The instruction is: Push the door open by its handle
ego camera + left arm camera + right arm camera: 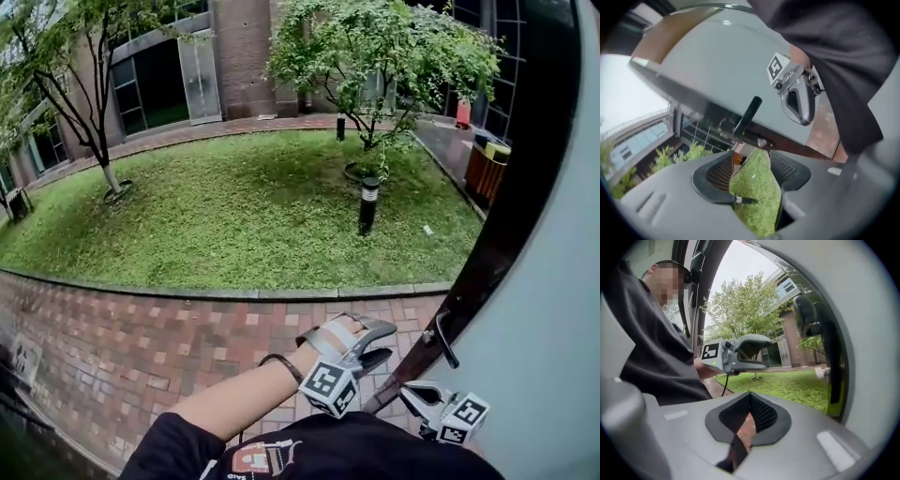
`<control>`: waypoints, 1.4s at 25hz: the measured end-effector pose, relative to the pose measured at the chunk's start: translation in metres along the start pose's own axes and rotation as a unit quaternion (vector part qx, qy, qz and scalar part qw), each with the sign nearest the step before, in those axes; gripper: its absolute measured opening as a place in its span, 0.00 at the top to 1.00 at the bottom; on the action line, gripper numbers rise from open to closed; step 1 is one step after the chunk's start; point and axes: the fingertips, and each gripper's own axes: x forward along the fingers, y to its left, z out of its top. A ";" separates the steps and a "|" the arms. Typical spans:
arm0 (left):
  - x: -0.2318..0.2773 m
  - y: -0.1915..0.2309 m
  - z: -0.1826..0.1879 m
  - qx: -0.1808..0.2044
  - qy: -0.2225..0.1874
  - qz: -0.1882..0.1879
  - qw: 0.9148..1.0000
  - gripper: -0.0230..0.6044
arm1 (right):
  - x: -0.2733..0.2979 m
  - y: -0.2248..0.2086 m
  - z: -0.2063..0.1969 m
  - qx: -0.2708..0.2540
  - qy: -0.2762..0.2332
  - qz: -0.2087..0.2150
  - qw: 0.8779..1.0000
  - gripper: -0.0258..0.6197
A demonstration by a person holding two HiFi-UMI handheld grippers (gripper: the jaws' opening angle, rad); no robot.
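Two tools near the handle (444,337) in head view; own views show left tool (753,161) spread empty, right tool (750,397) closed.

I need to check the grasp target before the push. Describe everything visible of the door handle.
The door handle is a slim, dark lever with a smooth surface; whether it is metal or plastic cannot be told. It sits on the pale grey door close to its dark edge, fixed at one end and lying at a slant. Nothing touches it. The left gripper, jaws open and empty, is beside it but apart from it, and the right gripper is lower, also clear of it.
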 end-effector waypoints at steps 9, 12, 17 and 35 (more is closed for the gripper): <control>-0.213 -0.080 -0.220 -0.570 0.055 0.118 0.811 0.96 | 0.061 -0.016 0.002 0.002 -0.011 -0.039 0.999 0.96; -0.257 -0.089 -0.243 -0.645 0.039 0.176 0.742 0.96 | 0.080 -0.017 0.018 -0.007 -0.018 -0.047 0.999 0.96; -0.276 -0.084 -0.258 -0.620 0.063 0.211 0.753 0.96 | 0.117 -0.024 0.033 -0.021 -0.017 -0.039 0.999 0.96; -0.298 -0.086 -0.180 -0.621 0.044 0.243 0.744 0.96 | 0.135 0.031 0.030 -0.049 0.007 0.069 0.996 0.96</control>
